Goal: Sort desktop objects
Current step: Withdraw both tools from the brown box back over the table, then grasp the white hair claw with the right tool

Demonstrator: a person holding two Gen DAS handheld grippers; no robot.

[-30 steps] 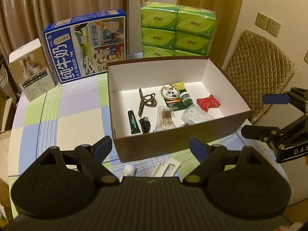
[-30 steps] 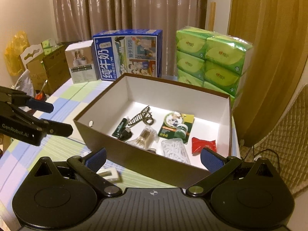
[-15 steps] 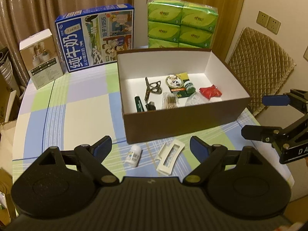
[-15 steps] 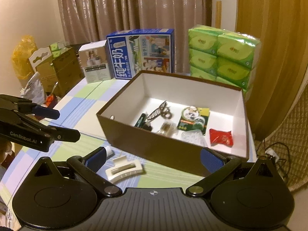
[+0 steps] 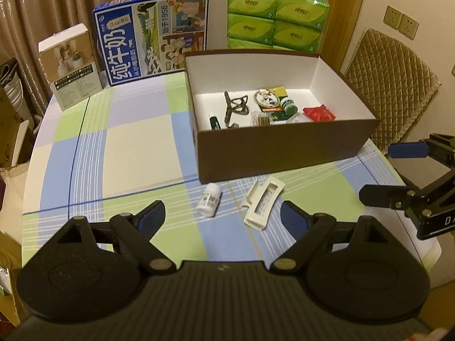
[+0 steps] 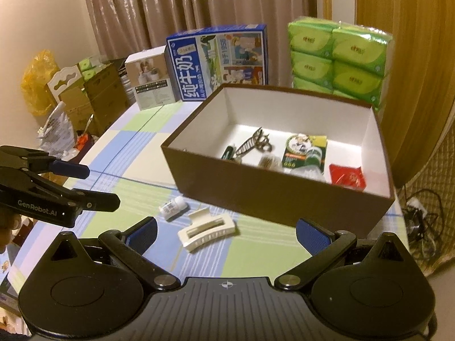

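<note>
Two things lie loose on the checked tablecloth point(image 5: 128, 147) just before the brown box point(image 5: 284, 147): one small white bottle point(image 5: 210, 199) on its side and one white hair clip point(image 5: 263, 203), near each other but apart. Inside the box are a dark metal clip point(image 5: 233, 106), a green tube point(image 5: 214, 122), a bundle of cotton swabs point(image 5: 260, 118), a green card with a round badge point(image 5: 273, 101), a small green-capped bottle point(image 5: 290, 108), a clear packet, partly hidden by the front wall, and a red packet point(image 5: 318, 113).

The left gripper point(image 5: 223, 214) hangs above the two loose things, its jaws wide with nothing between them. The right gripper point(image 6: 226, 231) is likewise wide and empty, its fingers framing the hair clip from above.

Behind the box stand one blue milk carton point(image 5: 150, 34) reading "1956", one small white box point(image 5: 71, 65) and a stack of green tissue packs point(image 5: 277, 14), six showing. The left gripper bears "GenRobot.AI".
</note>
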